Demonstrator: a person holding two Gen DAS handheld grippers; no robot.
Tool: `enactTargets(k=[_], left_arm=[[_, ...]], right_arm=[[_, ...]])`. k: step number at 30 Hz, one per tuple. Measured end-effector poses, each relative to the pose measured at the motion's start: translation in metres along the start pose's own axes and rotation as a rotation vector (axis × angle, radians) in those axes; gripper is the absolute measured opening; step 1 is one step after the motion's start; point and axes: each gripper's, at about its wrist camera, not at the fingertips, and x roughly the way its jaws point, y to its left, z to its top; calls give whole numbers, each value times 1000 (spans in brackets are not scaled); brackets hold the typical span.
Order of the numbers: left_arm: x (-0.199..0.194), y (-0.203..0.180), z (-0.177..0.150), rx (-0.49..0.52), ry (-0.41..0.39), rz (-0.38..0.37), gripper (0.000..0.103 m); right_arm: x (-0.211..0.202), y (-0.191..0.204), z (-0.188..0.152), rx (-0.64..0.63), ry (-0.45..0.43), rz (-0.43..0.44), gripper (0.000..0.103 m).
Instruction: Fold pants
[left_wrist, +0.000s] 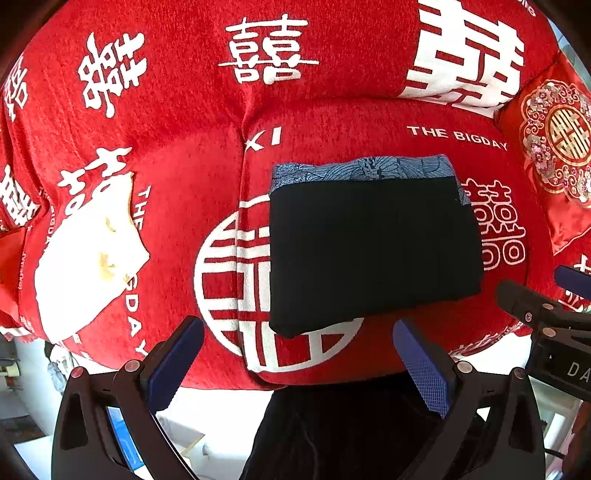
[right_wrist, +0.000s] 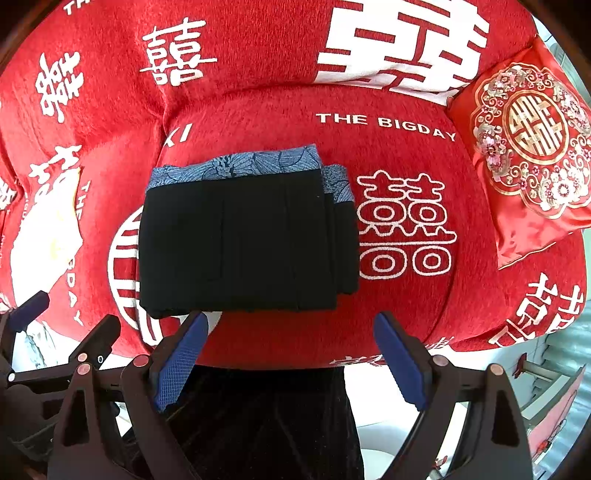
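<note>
The black pants (left_wrist: 373, 251) lie folded into a flat rectangle on the red sofa seat (left_wrist: 369, 125), on top of a blue patterned folded cloth (left_wrist: 365, 168) that shows along the far edge. They also show in the right wrist view (right_wrist: 243, 243), with the blue cloth (right_wrist: 236, 166) behind. My left gripper (left_wrist: 298, 354) is open and empty, just in front of the pants' near edge. My right gripper (right_wrist: 291, 354) is open and empty, also just short of the near edge. Each gripper shows at the side of the other's view.
The sofa cover (right_wrist: 402, 221) is red with white characters. A red embroidered cushion (right_wrist: 532, 147) leans at the right end of the seat. A white cloth patch (left_wrist: 85, 266) lies on the left seat. White floor and dark fabric (right_wrist: 258, 424) show below the seat's front edge.
</note>
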Motion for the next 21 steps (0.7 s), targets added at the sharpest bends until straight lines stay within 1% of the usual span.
enactTargets(k=[15, 21], left_arm=[[3, 1, 0, -16, 16, -12, 103], [1, 2, 0, -11, -1, -13, 103]], right_arm=[[0, -1, 1, -4, 2, 0, 93], [0, -1, 1, -4, 2, -1, 93]])
